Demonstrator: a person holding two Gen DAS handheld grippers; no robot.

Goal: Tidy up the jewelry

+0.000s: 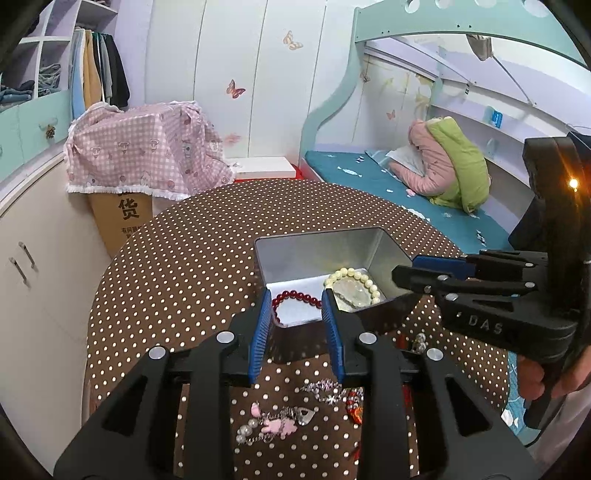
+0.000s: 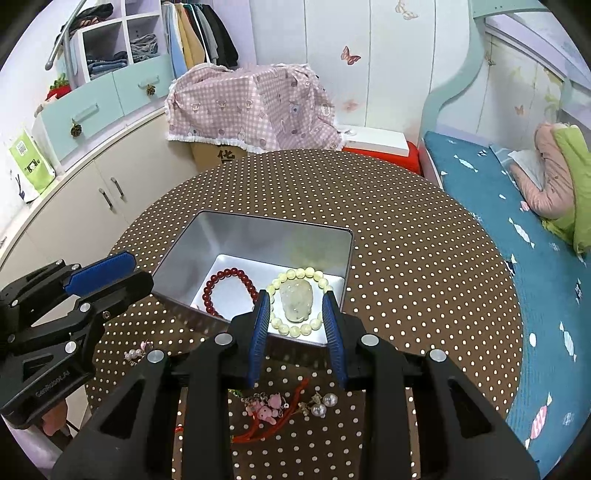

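Red bead bracelet and cream bead bracelet lie in metal tin at bench centre. Left tongs and right tongs both part-open, empty. Next: pick up pink charm chain at bench's near edge.

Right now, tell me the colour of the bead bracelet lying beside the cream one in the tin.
Dark red bracelet; clearest in the right wrist view.

Kid's bedroom, clearly: teal bunk bed with butterfly stickers on the wall beside it, open wardrobe further along.
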